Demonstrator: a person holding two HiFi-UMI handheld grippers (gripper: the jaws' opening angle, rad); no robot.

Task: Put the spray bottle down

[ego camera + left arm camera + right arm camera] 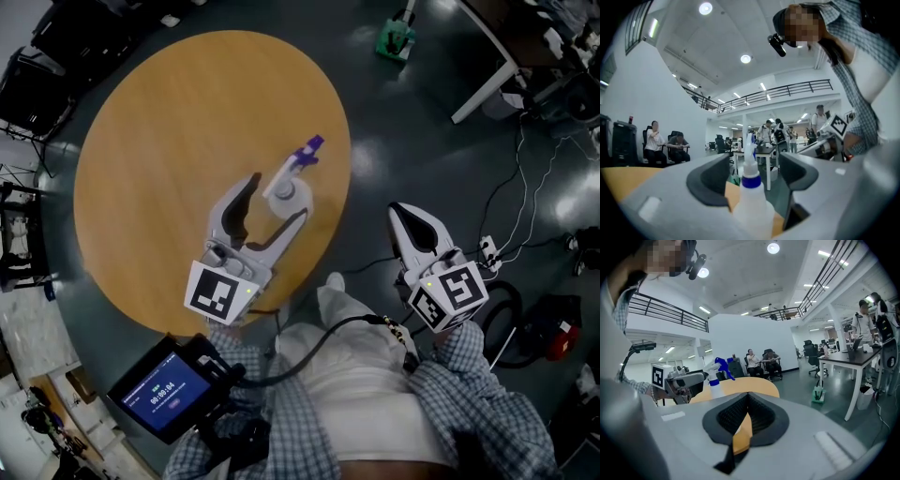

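White-bodied spray bottle with blue collar and purple trigger head, upright on the wooden counter near its right edge. Left tool spread open around it, gap visible on both sides, no contact seen. Judged set down already; only backing the left tool away remaining. Right tool closed on nothing, off the counter to the right.

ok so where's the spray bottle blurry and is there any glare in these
Left gripper view: the spray bottle is so near the lens that it looks soft, the fisheye bends the room, ceiling lamps blow out. Head view: dim, with glare patches on the floor. Right gripper view: bottle small but crisp.
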